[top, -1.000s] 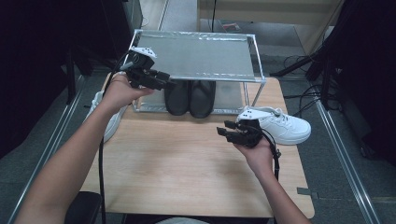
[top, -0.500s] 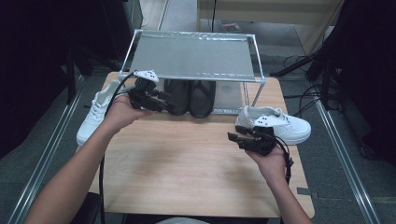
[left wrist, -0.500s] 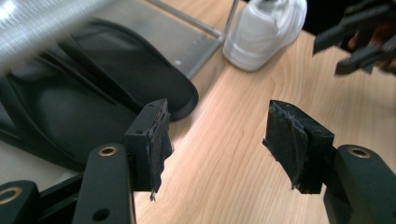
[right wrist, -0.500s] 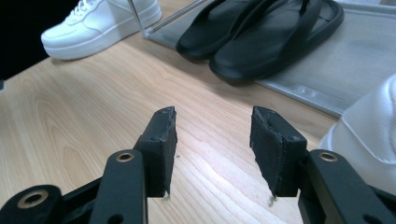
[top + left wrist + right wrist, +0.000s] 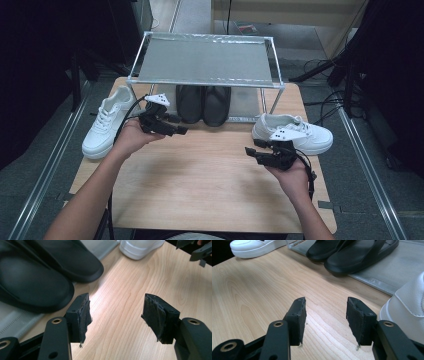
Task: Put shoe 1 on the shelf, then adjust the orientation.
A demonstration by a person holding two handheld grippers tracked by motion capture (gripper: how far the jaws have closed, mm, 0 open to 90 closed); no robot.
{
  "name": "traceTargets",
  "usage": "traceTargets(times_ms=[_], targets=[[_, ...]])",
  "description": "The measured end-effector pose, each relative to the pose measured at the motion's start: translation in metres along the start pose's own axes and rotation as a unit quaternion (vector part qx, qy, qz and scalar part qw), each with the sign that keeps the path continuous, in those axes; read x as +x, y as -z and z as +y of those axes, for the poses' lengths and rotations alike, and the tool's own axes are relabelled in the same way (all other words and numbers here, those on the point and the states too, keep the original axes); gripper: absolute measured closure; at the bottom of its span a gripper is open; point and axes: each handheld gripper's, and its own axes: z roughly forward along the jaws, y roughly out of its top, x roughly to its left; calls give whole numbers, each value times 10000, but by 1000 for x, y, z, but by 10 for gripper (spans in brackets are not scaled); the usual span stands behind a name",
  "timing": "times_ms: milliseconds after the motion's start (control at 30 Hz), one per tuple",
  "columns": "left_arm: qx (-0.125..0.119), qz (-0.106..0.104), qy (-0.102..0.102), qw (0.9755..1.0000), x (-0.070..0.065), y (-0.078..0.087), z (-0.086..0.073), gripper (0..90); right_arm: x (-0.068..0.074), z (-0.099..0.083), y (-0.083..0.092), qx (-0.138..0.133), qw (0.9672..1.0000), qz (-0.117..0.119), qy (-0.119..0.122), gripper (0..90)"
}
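**Q:** High view: what has changed?

**A:** My left tool (image 5: 179,125) has come down from the rack (image 5: 205,60) top to bench (image 5: 210,185) level. It now hangs just in front of the black slippers (image 5: 202,102), which stand under the rack. My right tool (image 5: 254,154) has drawn a little off the right shoe (image 5: 300,135) and rests low over the bench beside it. The left shoe (image 5: 105,125) lies at the bench's far left edge, well apart from its mate.

**Q:** Left gripper view: the state of that tool?

**A:** Released. The jaws stand wide with bare bench (image 5: 120,290) between them. The slippers (image 5: 37,277) are close by at the upper left, not touched.

**Q:** Right gripper view?

**A:** Also released. The jaws of my right tool (image 5: 325,317) have just been opening, and nothing lies between them. The right shoe (image 5: 409,312) is just beside the right-hand jaw, and the slippers (image 5: 352,255) are farther ahead.

**Q:** What does that mean for the work?

**A:** Nothing is held at present. I judge one placement finished and the next pick about to begin, most likely a white shoe for the rack.
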Motion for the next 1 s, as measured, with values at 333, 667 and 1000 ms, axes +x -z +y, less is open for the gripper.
traceTargets(times_ms=[333,667,1000], targets=[[-112,166,123,9997,2,11,-26,389,-10,2,-1,-38,10000,50,-62,514],[-140,541,374,9977,17,35,-50,390,-15,10,-7,-81,9999,82,-77,513],[-311,782,726,9938,34,58,-69,387,-14,13,-15,-47,9998,188,-2,514]])
